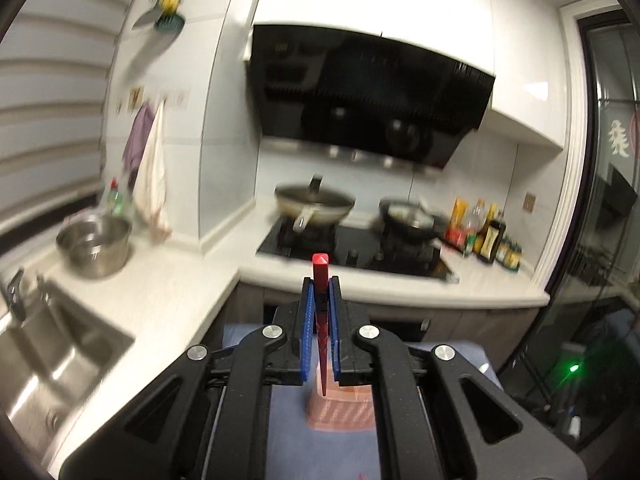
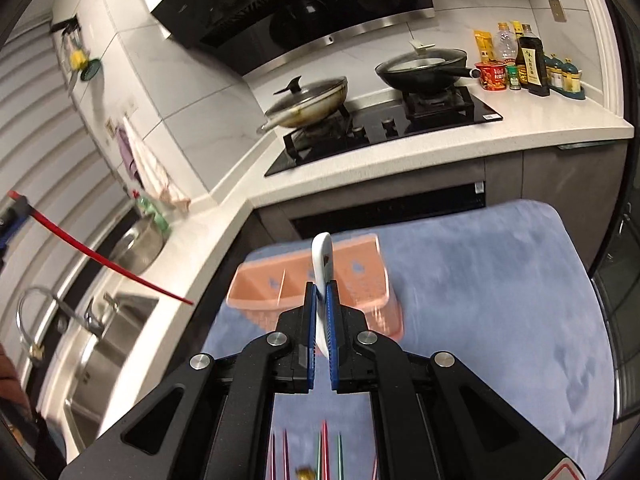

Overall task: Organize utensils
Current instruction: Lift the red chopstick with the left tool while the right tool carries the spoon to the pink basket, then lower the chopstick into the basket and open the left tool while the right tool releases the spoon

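In the left wrist view my left gripper [image 1: 320, 285] is shut on a red chopstick [image 1: 321, 304]. The stick stands upright between the blue pads, thick end up and thin tip pointing down toward a pink slotted utensil basket [image 1: 340, 408] below. In the right wrist view my right gripper [image 2: 320, 292] is shut on a white spoon [image 2: 322, 254], held just in front of the basket [image 2: 360, 276], which stands on a blue cloth [image 2: 480, 280]. The same red chopstick [image 2: 100, 258] slants across the far left of that view. Several coloured chopsticks [image 2: 324, 452] lie on the cloth near the bottom edge.
An L-shaped white counter [image 2: 400, 152] carries a black hob with a lidded pan [image 2: 308, 100] and a black wok [image 2: 424, 68]. Sauce bottles [image 2: 528, 64] stand at its right end. A steel pot [image 1: 94, 244] and a sink [image 1: 52, 352] are on the left.
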Demonstrator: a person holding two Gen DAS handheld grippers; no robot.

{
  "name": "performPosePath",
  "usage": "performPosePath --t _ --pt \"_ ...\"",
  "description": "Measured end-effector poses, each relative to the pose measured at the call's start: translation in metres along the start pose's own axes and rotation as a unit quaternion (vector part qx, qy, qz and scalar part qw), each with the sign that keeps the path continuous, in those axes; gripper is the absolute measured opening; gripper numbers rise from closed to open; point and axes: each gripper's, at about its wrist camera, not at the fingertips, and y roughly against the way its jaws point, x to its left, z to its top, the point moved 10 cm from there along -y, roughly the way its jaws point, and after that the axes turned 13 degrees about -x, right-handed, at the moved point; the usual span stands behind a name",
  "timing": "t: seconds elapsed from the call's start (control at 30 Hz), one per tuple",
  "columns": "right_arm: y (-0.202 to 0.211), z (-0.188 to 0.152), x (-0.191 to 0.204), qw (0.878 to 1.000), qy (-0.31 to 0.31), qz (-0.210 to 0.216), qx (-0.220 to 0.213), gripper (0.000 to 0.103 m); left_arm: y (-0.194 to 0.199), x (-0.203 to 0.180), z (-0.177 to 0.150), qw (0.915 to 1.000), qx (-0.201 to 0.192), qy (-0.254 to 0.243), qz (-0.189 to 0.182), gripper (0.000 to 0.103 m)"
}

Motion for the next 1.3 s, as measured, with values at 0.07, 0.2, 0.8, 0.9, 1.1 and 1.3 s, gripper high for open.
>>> performPosePath --t 0.07,0.2,0.8,0.9,1.1,1.3 --pt "-0.018 0.010 -0.003 1.000 -0.010 0.001 -0.002 0.005 -0.017 -0.007 0.006 0.9999 -0.007 0.005 -0.007 0.007" --pt "-0.047 0.012 -0.011 1.000 -0.025 0.007 0.005 0.005 -0.048 -0.012 -0.008 0.9999 -0.004 0.009 -0.012 0.007" --pt "-0.118 -0.028 -0.045 0.998 -0.023 -0.025 0.046 0.007 -0.114 0.006 -0.118 0.9955 0.092 0.017 0.015 0.008" --pt "-0.111 -0.026 -0.045 0.999 -0.018 -0.031 0.038 0.012 -0.114 0.010 -0.127 0.9942 0.102 0.026 0.019 0.012" --pt "-0.088 -0.018 -0.037 0.999 -0.008 -0.033 0.027 0.020 -0.100 0.018 -0.124 0.9942 0.098 0.026 0.035 0.034" --pt "-0.047 -0.016 -0.016 1.000 0.009 -0.022 0.017 0.031 -0.067 0.022 -0.122 0.9937 0.102 0.026 0.037 0.036"
